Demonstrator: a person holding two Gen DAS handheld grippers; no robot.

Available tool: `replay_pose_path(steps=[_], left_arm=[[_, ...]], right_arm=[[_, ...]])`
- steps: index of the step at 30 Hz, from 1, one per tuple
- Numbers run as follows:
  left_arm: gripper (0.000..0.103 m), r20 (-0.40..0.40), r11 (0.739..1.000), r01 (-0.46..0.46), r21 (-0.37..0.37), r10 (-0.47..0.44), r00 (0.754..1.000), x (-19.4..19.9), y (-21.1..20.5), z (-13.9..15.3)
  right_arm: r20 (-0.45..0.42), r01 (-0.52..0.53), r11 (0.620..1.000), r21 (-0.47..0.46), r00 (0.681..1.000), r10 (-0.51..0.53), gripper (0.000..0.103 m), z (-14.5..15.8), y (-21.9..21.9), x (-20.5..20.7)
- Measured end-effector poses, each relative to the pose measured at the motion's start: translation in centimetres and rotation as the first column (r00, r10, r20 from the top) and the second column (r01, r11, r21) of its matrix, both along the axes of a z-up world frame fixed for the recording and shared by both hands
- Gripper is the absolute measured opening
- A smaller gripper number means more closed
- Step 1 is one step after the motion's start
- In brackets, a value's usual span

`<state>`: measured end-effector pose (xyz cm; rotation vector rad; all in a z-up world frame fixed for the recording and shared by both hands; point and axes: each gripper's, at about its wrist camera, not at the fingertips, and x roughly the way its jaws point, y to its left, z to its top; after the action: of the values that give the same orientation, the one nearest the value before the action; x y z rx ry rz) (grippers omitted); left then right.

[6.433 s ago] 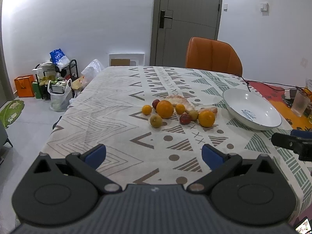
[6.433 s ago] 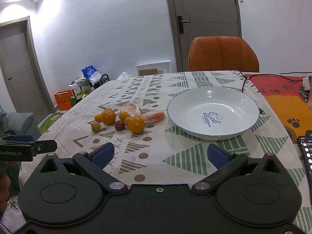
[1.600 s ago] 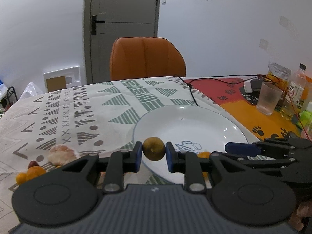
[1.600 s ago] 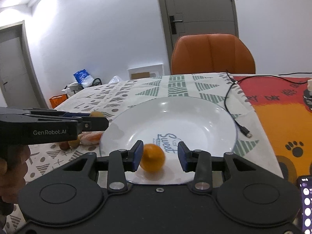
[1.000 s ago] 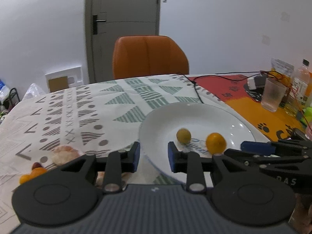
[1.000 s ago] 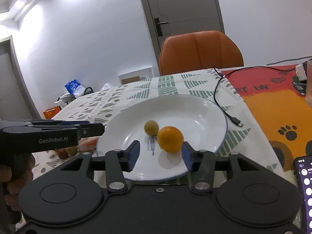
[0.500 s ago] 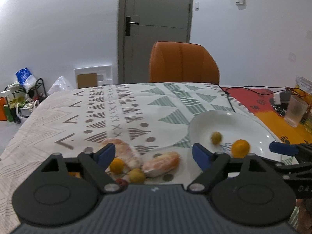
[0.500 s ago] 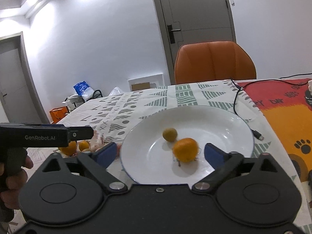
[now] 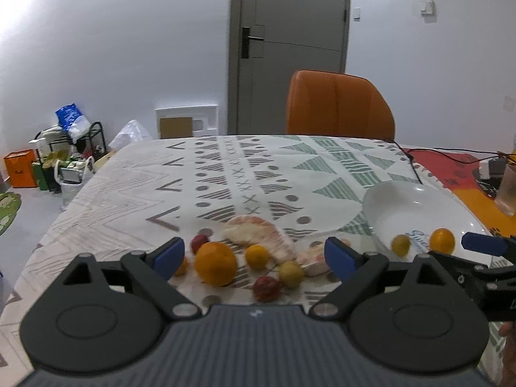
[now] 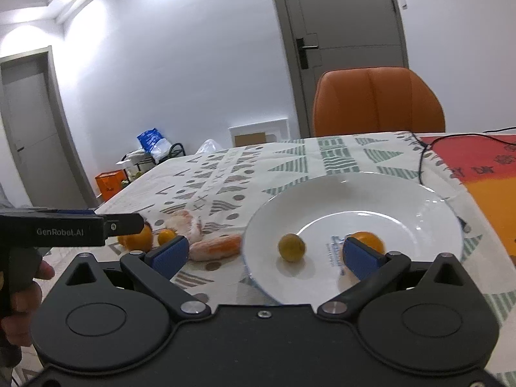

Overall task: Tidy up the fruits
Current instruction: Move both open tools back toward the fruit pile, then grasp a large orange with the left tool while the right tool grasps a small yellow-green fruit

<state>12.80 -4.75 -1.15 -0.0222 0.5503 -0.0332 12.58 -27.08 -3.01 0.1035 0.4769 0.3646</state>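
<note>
Both claws are spreading apart with nothing clamped: the left gripper (image 9: 254, 255) hovers over the loose fruit pile, the right gripper (image 10: 264, 251) over the near rim of the plate (image 10: 429, 200). Beyond them, a patterned tablecloth (image 9: 225, 174) covers the table, with an orange chair (image 9: 338, 106) at its far side. On the white plate lie a small orange (image 10: 367, 238) and a yellow-green fruit (image 10: 291, 247), slightly apart. On the cloth sit a big orange (image 9: 215, 262), peeled citrus (image 9: 254, 233), a yellow fruit (image 9: 291, 274) and a red fruit (image 9: 266, 287).
</note>
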Motion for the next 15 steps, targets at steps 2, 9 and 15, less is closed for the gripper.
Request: replay_pose_path(steps=[2, 9, 15], left_arm=[[0.093, -0.005, 1.000, -0.010, 0.001, 0.010, 1.000, -0.2, 0.6, -0.1], [0.092, -0.021, 0.999, -0.047, -0.023, 0.047, 0.999, -1.0, 3.1, -1.0], [0.090, -0.031, 0.998, -0.057, -0.038, 0.056, 0.998, -1.0, 4.5, -1.9]], right_arm=[[-0.002, -0.018, 1.000, -0.006, 1.000, 0.018, 0.103, -0.1, 0.6, 0.0], [-0.030, -0.091, 0.996, -0.024, 0.995, 0.091, 0.085, -0.3, 2.9, 0.1], [-0.045, -0.118, 0.992, -0.049, 0.992, 0.116, 0.075, -0.6, 4.7, 0.4]])
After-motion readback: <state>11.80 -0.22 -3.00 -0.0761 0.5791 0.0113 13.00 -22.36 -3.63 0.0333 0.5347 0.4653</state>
